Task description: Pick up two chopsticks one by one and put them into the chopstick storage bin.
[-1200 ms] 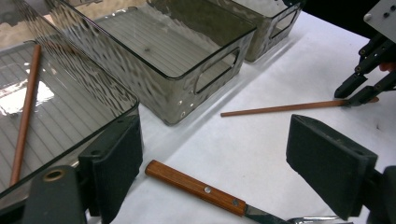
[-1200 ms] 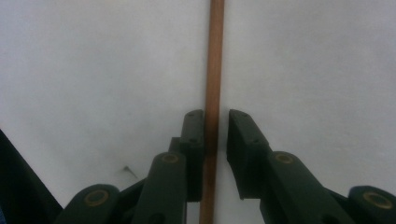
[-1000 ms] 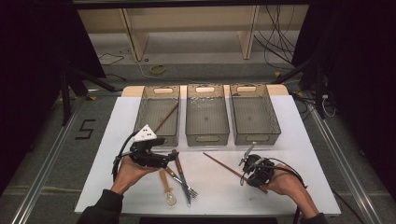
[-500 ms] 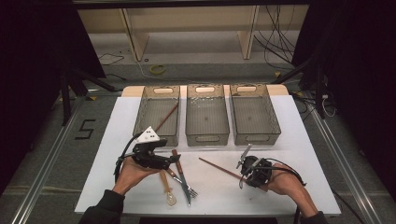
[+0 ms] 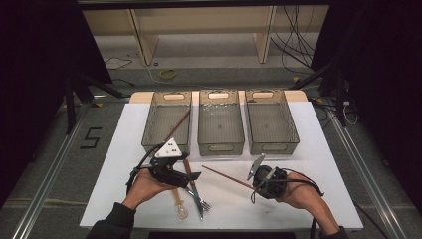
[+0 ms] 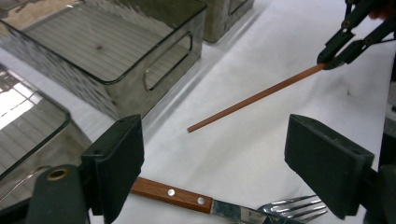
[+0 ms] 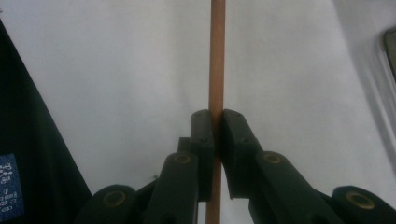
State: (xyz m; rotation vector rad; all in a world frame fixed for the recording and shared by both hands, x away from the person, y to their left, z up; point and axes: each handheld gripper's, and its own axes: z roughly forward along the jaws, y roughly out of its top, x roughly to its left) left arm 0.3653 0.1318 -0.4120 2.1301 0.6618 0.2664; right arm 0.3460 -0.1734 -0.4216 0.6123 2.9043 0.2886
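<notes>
My right gripper (image 5: 254, 187) is shut on one end of a thin brown chopstick (image 5: 226, 177), which slants up and left over the white table cover. In the right gripper view the pads pinch the chopstick (image 7: 217, 56) at my right gripper (image 7: 217, 126). My left gripper (image 5: 192, 178) is open above a wooden-handled knife (image 5: 188, 172) and a fork (image 5: 201, 201). The left gripper view looks past its wide jaws at the knife (image 6: 173, 193), the fork (image 6: 294, 207), the chopstick (image 6: 252, 98) and my right gripper (image 6: 336, 53) holding its far end.
Three grey bins stand in a row at the back: left bin (image 5: 149, 132) with another chopstick (image 5: 177, 124) inside, middle bin (image 5: 220, 144), right bin (image 5: 271, 144). A wooden spoon (image 5: 180, 209) lies near the front edge. The white cover (image 5: 323, 164) ends close behind my hands.
My right gripper has lifted the chopstick and carried it a little to the left. The left hand has shifted right, over the knife and fork.
</notes>
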